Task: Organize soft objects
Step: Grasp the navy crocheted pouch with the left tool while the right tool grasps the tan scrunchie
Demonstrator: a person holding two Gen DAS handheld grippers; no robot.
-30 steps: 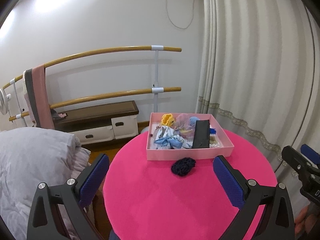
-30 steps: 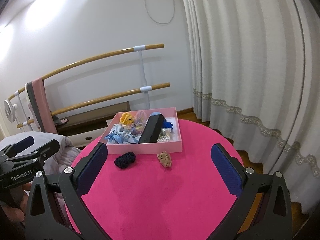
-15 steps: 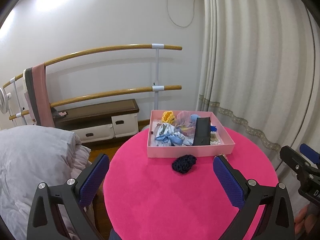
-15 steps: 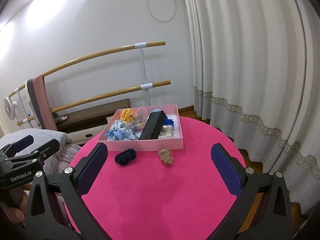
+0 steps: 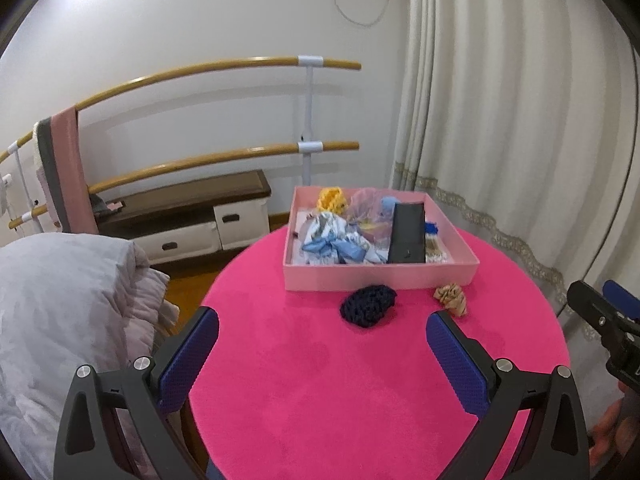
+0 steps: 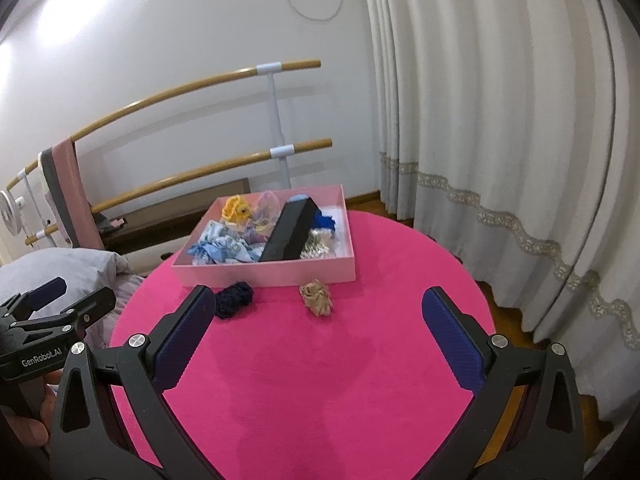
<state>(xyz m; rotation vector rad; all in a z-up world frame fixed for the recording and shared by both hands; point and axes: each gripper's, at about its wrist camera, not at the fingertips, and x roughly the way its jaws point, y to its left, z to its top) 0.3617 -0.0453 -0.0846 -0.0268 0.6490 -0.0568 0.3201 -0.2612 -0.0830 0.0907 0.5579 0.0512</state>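
A pink box [image 5: 380, 278] [image 6: 272, 274] sits at the far side of the round pink table [image 5: 340, 380] [image 6: 320, 380]. It holds several soft hair pieces and a black case [image 5: 407, 238] [image 6: 289, 234]. A dark navy knitted scrunchie [image 5: 368, 305] [image 6: 234, 299] and a beige scrunchie [image 5: 452, 299] [image 6: 317, 298] lie on the table just in front of the box. My left gripper [image 5: 322, 350] is open and empty, short of the navy scrunchie. My right gripper [image 6: 316, 334] is open and empty, short of the beige scrunchie.
A white duvet [image 5: 60, 300] lies left of the table. Wooden ballet bars [image 5: 224, 68] and a low cabinet [image 5: 188, 216] stand by the back wall. Curtains [image 5: 520, 120] hang on the right. Each gripper shows at the edge of the other's view.
Both grippers have moved forward and a little lower toward the box; the scrunchies look nearer. The beige scrunchie has come into the left wrist view. Both grippers stay open.
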